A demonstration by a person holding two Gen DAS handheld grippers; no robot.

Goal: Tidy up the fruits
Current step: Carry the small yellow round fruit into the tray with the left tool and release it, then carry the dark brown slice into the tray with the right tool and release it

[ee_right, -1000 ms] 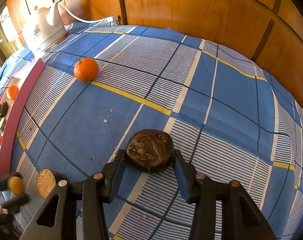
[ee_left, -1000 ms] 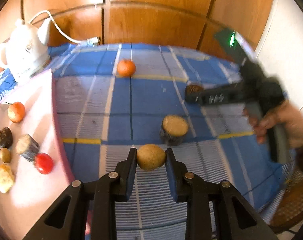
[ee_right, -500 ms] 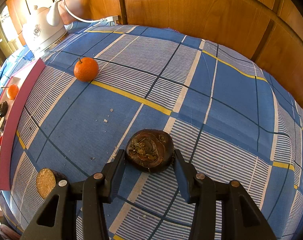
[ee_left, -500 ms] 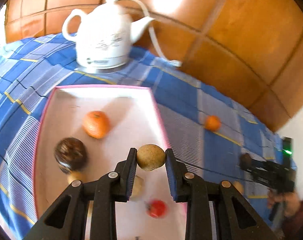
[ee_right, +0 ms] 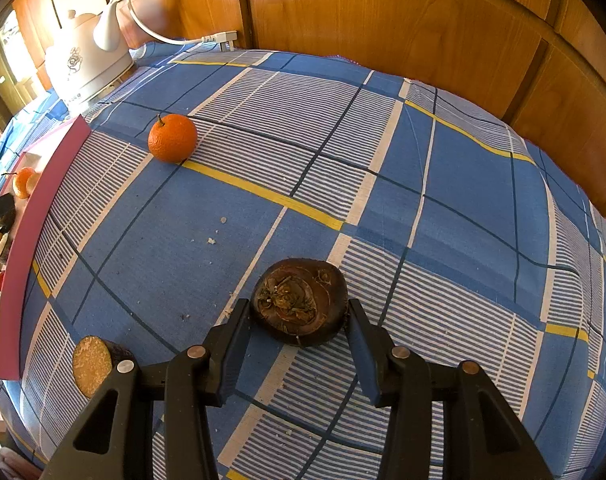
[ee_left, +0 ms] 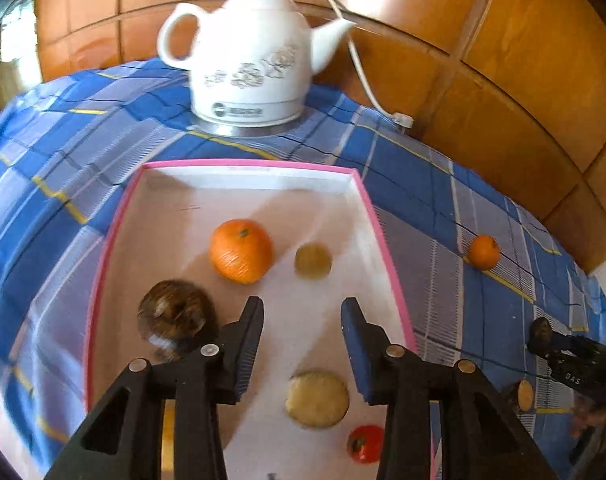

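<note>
Our left gripper (ee_left: 301, 306) jaws have just been opening — empty, small brown fruit (ee_left: 313, 260) at twelve o'clock; right gripper (ee_right: 299, 312) jaws clamp the dark round fruit (ee_right: 299, 301).

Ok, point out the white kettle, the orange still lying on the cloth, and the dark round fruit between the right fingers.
white kettle (ee_left: 251, 68), left wrist view, on its patterned belly.
orange on the cloth (ee_right: 172, 138), right wrist view, on the middle of its peel.
dark round fruit (ee_right: 299, 300), right wrist view, on its top face.
</note>
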